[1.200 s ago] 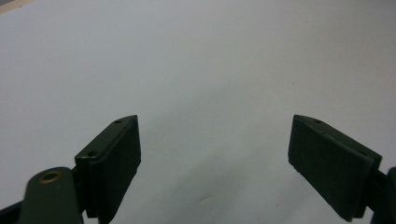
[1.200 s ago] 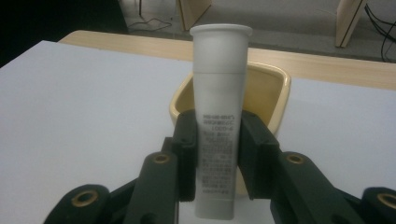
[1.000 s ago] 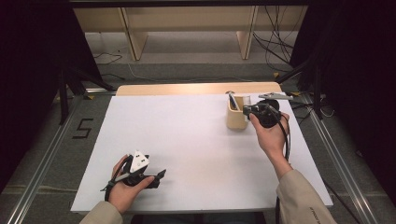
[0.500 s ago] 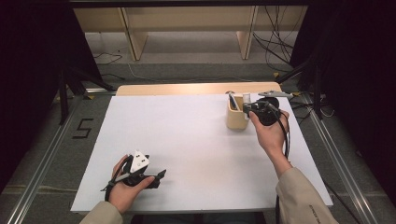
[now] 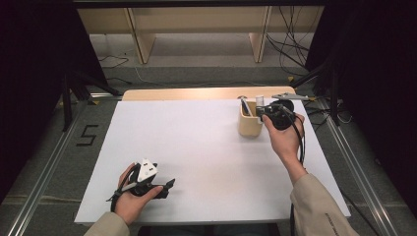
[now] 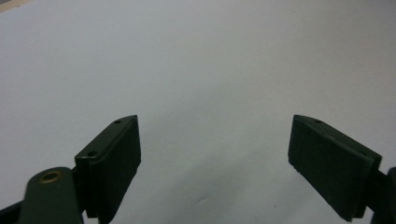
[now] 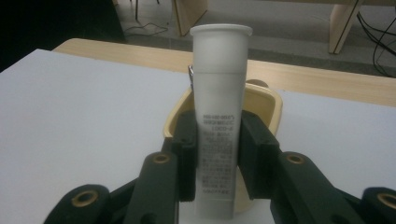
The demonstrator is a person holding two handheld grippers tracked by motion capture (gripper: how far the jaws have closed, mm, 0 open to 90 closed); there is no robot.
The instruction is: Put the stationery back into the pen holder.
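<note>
My right gripper (image 7: 217, 149) is shut on a white tube (image 7: 218, 116) that stands upright, cap upward, with small black print on its side. Just behind the tube sits a yellow-beige holder cup (image 7: 268, 105). From the high view the right gripper (image 5: 263, 114) holds the white tube (image 5: 259, 102) at the right edge of the holder cup (image 5: 249, 127), at the table's far right. A dark utensil leans inside the cup. My left gripper (image 5: 164, 188) rests open near the front left of the table, and its jaws (image 6: 215, 163) stand wide apart over bare white surface.
The white table top (image 5: 196, 147) has a wooden strip (image 5: 182, 93) along its far edge. A metal tool (image 5: 290, 96) lies at the far right behind the cup. Cables and wooden shelf legs stand on the floor beyond.
The right hand with the tube has shifted slightly left, closer to the holder cup. The left hand has stayed where it was.
</note>
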